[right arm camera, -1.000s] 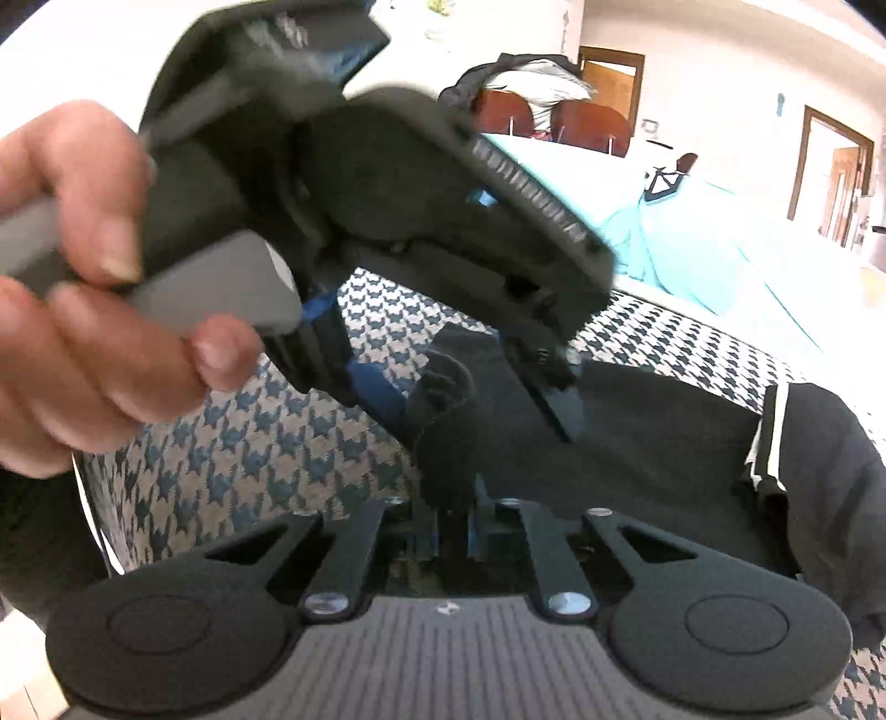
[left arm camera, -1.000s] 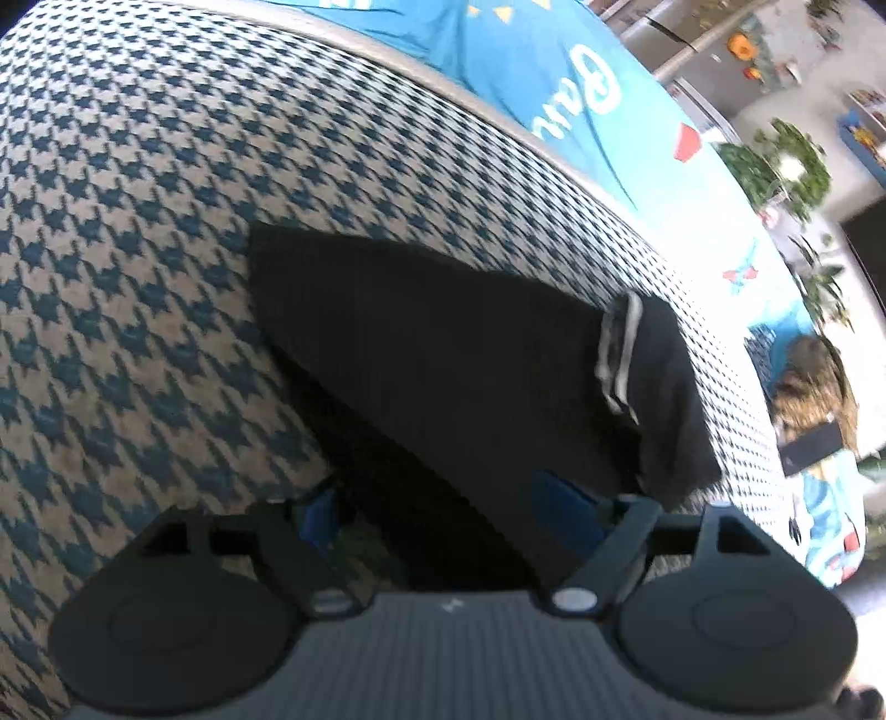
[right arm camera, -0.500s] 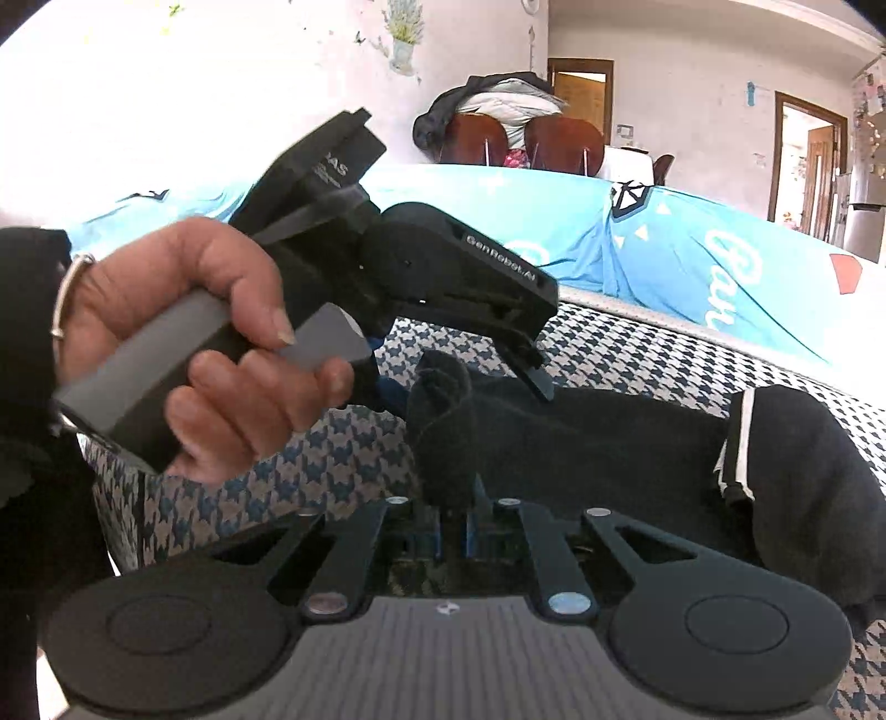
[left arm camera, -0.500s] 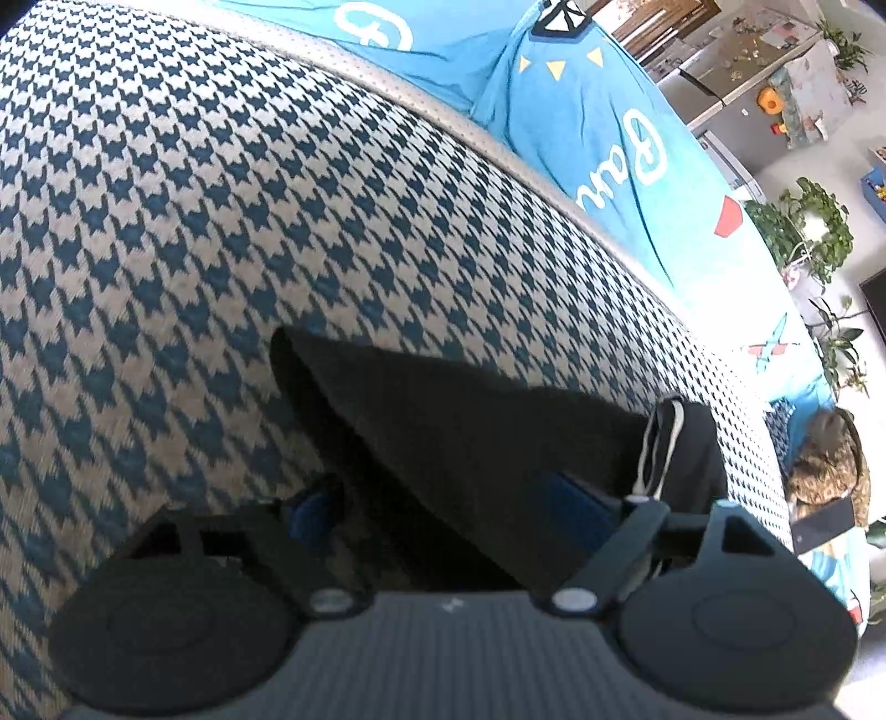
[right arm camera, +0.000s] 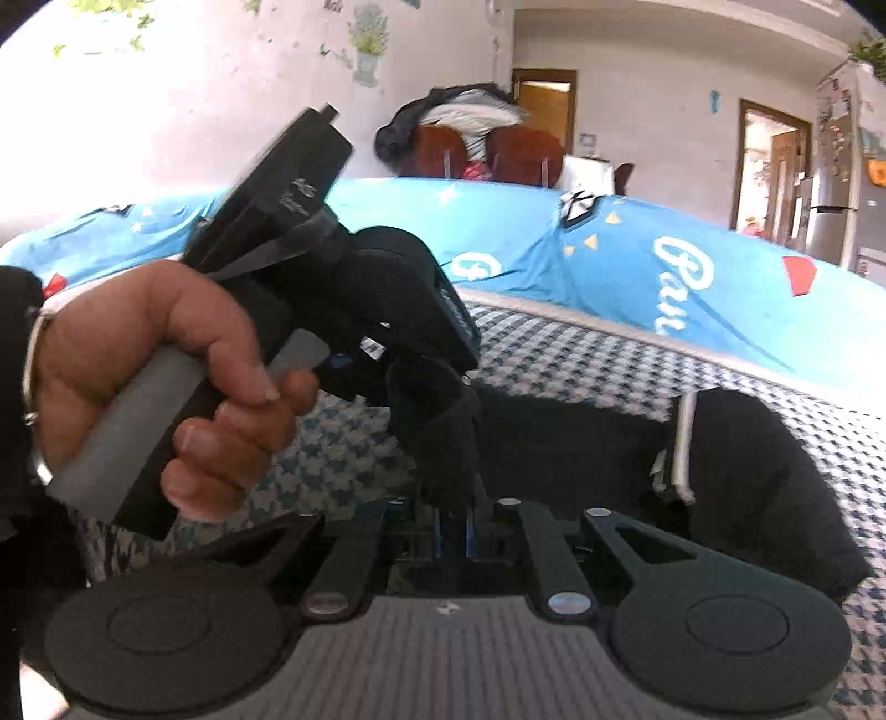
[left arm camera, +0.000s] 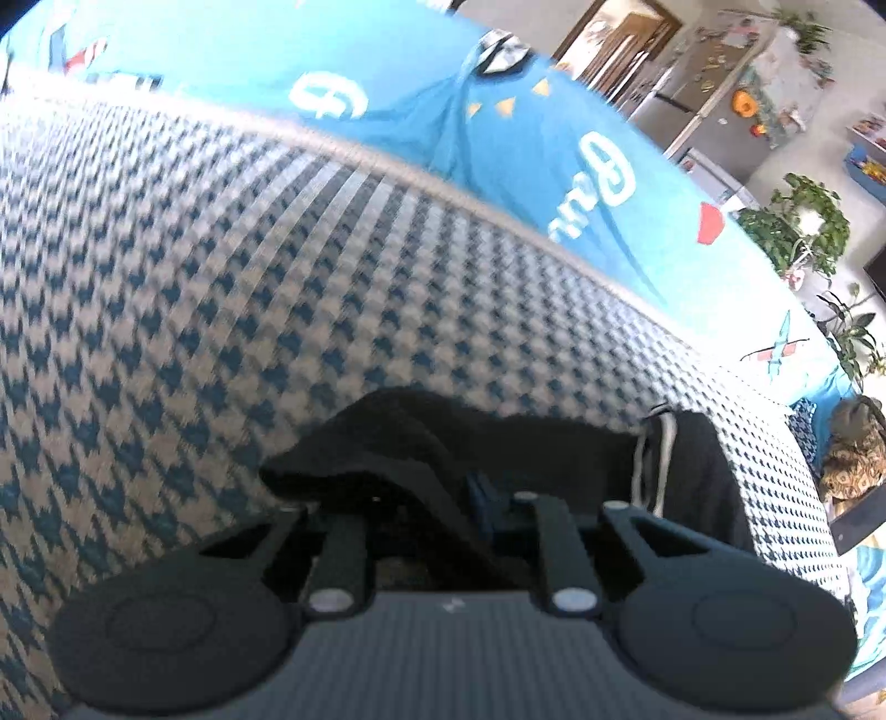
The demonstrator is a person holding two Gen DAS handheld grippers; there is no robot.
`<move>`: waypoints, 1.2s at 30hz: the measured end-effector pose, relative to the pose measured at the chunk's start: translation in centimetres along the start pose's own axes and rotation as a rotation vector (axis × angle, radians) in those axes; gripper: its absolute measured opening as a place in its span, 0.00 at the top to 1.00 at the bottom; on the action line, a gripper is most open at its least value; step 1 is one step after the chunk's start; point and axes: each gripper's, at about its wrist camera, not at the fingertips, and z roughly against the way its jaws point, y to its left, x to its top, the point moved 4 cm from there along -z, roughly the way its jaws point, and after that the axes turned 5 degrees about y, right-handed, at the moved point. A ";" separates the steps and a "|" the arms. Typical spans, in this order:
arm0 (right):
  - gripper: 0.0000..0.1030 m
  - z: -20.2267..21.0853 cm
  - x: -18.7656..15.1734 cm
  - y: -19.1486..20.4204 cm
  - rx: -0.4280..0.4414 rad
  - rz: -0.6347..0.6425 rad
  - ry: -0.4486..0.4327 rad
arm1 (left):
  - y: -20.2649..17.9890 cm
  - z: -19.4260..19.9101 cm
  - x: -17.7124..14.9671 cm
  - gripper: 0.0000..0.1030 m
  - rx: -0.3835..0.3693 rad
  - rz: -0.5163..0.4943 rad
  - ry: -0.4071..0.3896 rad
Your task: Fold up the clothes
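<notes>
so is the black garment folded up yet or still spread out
Partly folded, not finished. The black garment lies mostly flat on the houndstooth cover, its striped end doubled over, while the left gripper and right gripper pinch one bunched edge.

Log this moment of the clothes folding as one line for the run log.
step: lifting edge to fold | left gripper: shut on black garment | right gripper: shut on black garment | surface: houndstooth cover

- A lived-in home, an open living and dining room.
- A steel fridge [left arm camera: 714, 94] stuck with magnets stands by wooden doors [right arm camera: 772, 166].
- Leafy houseplants [left arm camera: 797, 227] crowd one corner.
- Brown dining chairs [right arm camera: 482, 152], draped with jackets, stand at the far wall.
- Flower decals [right arm camera: 365, 39] dot the wall.
- A houndstooth cover [left arm camera: 221, 277] and a bright blue printed cloth [right arm camera: 637, 266] are spread over the furniture.
</notes>
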 end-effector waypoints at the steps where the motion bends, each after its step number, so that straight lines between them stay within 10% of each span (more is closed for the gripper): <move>1: 0.91 0.3 0.0 -0.4 -0.011 -0.009 -0.009 | -0.8 0.3 0.3 0.84 -0.007 -0.011 -0.015; 12: 0.91 3.6 1.2 -6.8 -0.181 -0.160 -0.100 | -12.1 0.4 2.0 0.84 -0.063 -0.211 -0.088; 22: 0.90 4.2 -1.9 -14.1 -0.330 -0.471 -0.017 | -19.0 -6.8 -0.4 0.80 -0.112 -0.327 0.031; 30: 0.70 6.0 -3.7 -16.7 -0.456 -0.630 -0.003 | -18.9 -6.4 -0.8 0.35 -0.096 -0.323 0.019; 36: 0.68 7.0 -3.9 -17.3 -0.520 -0.651 -0.018 | -17.9 -2.5 1.0 0.23 -0.075 -0.299 -0.044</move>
